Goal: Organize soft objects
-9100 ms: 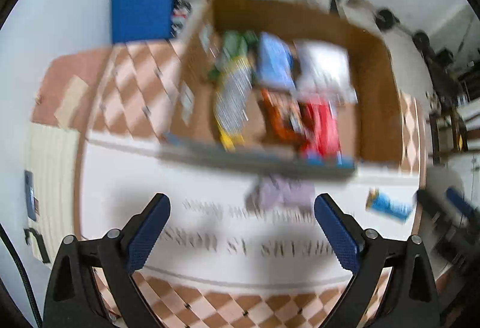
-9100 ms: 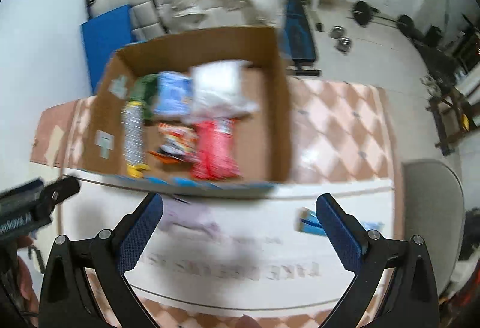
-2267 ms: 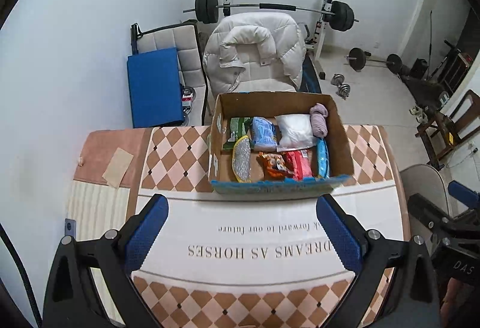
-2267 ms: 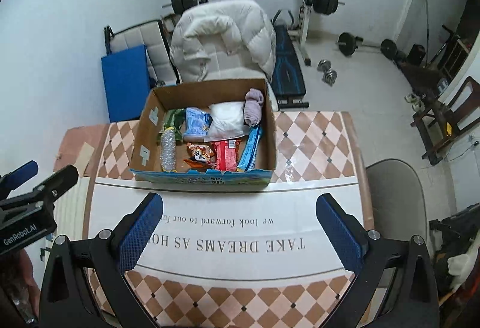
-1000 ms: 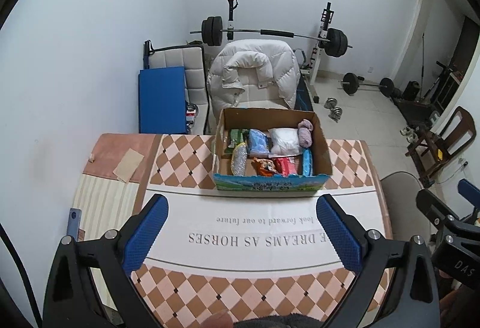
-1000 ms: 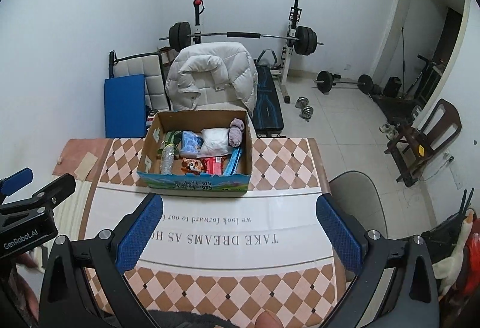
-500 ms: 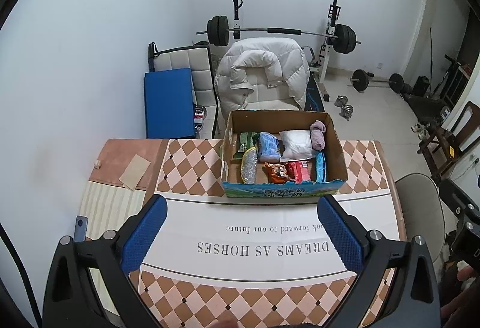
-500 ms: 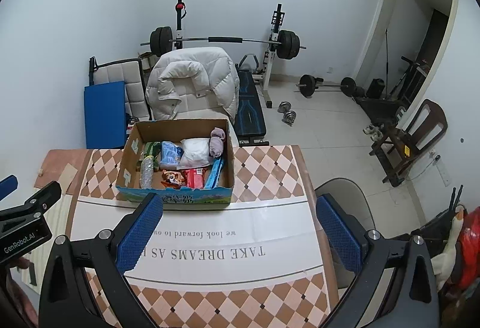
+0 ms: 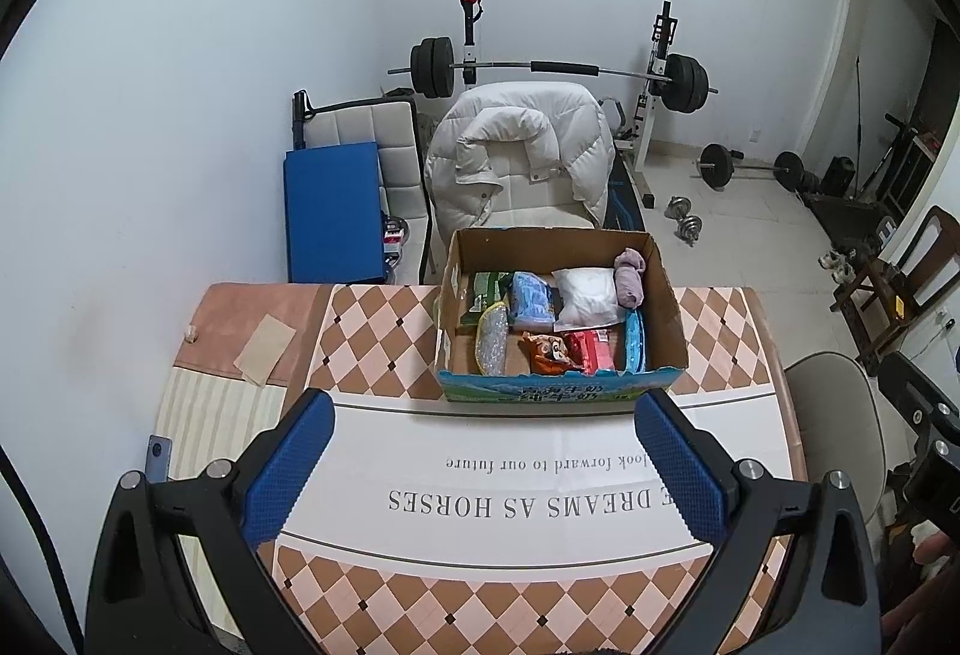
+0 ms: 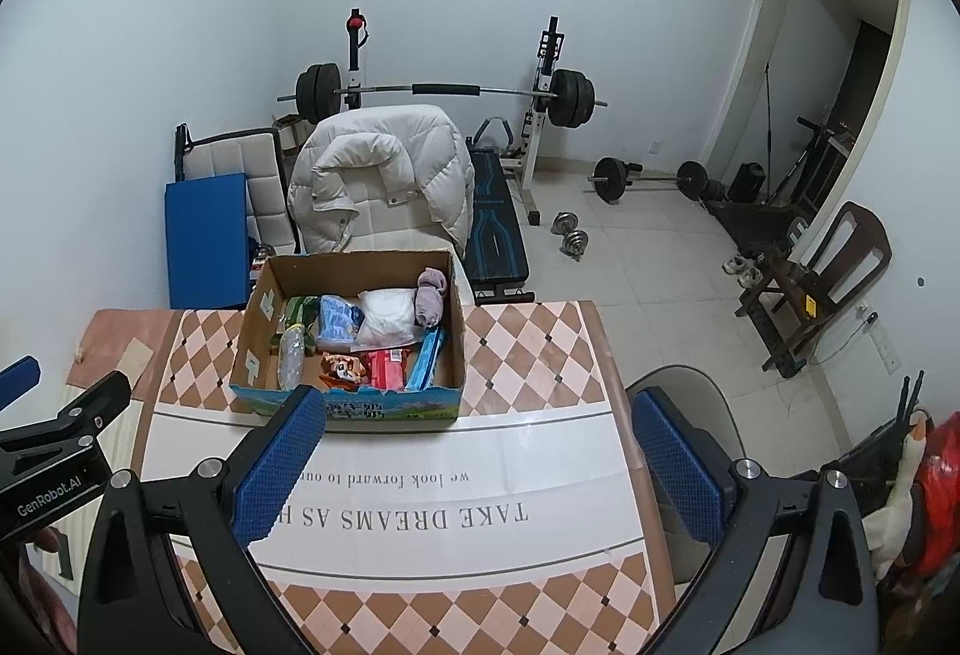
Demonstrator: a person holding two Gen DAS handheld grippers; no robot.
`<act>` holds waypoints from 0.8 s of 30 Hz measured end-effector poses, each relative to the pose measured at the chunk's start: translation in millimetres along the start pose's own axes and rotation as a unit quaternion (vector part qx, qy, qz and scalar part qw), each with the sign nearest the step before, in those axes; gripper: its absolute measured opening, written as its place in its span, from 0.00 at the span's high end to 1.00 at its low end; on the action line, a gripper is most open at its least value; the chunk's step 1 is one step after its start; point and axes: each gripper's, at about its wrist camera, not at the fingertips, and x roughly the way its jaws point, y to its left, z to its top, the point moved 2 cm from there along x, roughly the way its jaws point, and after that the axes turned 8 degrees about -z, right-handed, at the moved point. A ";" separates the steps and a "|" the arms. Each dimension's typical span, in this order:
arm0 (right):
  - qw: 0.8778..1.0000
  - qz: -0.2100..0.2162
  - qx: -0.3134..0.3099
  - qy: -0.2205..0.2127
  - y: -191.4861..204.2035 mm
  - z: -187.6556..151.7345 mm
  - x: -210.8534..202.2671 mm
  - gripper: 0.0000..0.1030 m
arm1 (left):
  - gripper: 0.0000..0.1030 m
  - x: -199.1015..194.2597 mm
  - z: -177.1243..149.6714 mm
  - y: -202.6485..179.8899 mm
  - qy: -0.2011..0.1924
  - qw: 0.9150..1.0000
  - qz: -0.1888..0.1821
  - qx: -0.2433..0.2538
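An open cardboard box (image 9: 669, 319) (image 10: 255, 331) stands at the table's far edge. Inside lie several soft items: a rolled purple cloth (image 9: 629, 276) (image 10: 430, 295), a white pouch (image 9: 585, 295) (image 10: 387, 316), a blue packet (image 9: 531, 298) (image 10: 337, 319), red (image 9: 591, 349) and orange (image 9: 546, 352) snack packs, a long light-blue pack (image 9: 635, 340) (image 10: 426, 352). My left gripper (image 9: 480, 475) is open and empty, held high and back from the box. My right gripper (image 10: 477, 472) is likewise open and empty, well short of the box.
The table (image 9: 372, 349) carries a checkered cloth with a white printed runner (image 10: 420, 511). A chair draped in a white puffer jacket (image 9: 519, 157) stands behind the box, a grey chair (image 10: 690, 385) at the right. Barbell rack (image 10: 444, 91), dumbbells and a wooden chair fill the floor beyond.
Since nine seconds ago the purple cloth and light-blue pack have gone from the table into the box. Over the last second both grippers have stayed high and open; the right view drifted right.
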 end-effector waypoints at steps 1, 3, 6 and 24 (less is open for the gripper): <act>1.000 0.000 0.000 -0.001 0.3 0.4 -0.8 0.00 | 0.00 -0.2 0.9 0.1 -0.001 1.000 0.000 0.000; 1.000 0.001 -0.001 -0.001 1.3 0.5 -1.1 0.00 | 0.00 -0.1 1.3 -0.2 -0.001 1.000 0.001 0.000; 1.000 0.001 0.000 -0.002 1.4 -0.5 -3.6 0.00 | 0.00 -0.2 1.3 -0.3 -0.001 1.000 0.000 -0.001; 1.000 0.006 0.002 -0.003 3.4 3.0 -12.4 0.00 | 0.00 -11.0 3.7 -6.9 -0.011 1.000 -0.004 -0.003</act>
